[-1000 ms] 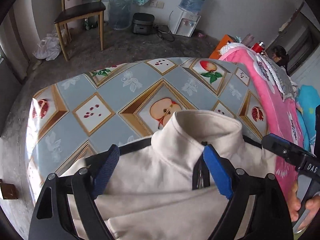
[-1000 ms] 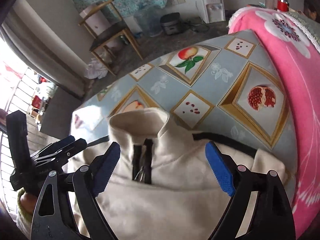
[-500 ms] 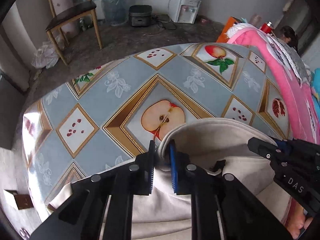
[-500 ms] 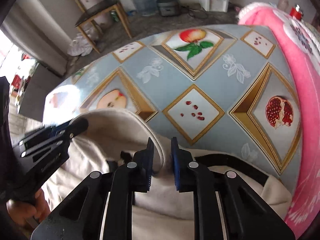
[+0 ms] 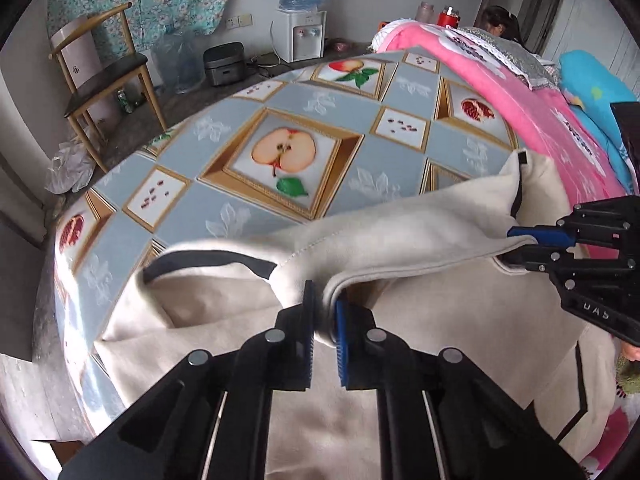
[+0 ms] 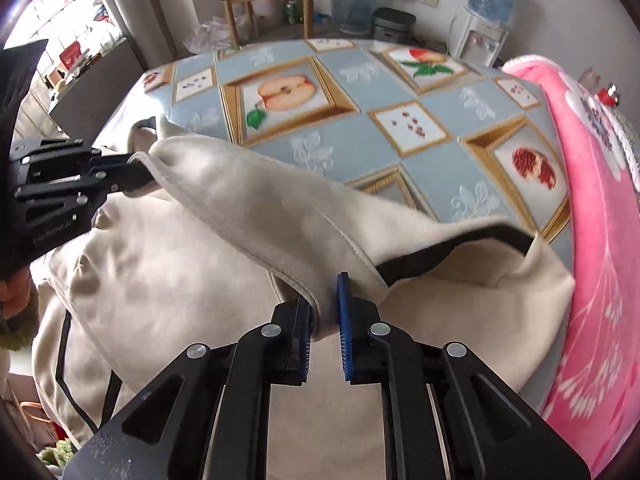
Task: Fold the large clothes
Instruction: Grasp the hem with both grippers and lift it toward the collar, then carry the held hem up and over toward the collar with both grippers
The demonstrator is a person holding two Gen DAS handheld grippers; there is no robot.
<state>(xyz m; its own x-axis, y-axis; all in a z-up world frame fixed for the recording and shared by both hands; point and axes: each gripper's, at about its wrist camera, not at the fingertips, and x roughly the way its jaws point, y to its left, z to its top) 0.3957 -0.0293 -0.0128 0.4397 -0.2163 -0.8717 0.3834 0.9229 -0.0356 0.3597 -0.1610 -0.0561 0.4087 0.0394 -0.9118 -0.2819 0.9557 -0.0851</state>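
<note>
Fingers of left gripper and right gripper clench the cream jacket's collar, hiding its zip.

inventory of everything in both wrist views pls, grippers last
jacket: 1, cream with black trim, on the table, collar edge lifted
tablecloth: 1, grey-blue with fruit pictures, over the table
blanket: 1, pink with white flowers, along the table's right side
chair: 1, wooden, dark seat, on the floor beyond the table
water dispenser: 1, white with a blue bottle, at the far wall
left gripper: black, blue pads, shut on the collar edge
right gripper: black, blue pads, closing on the collar edge
</note>
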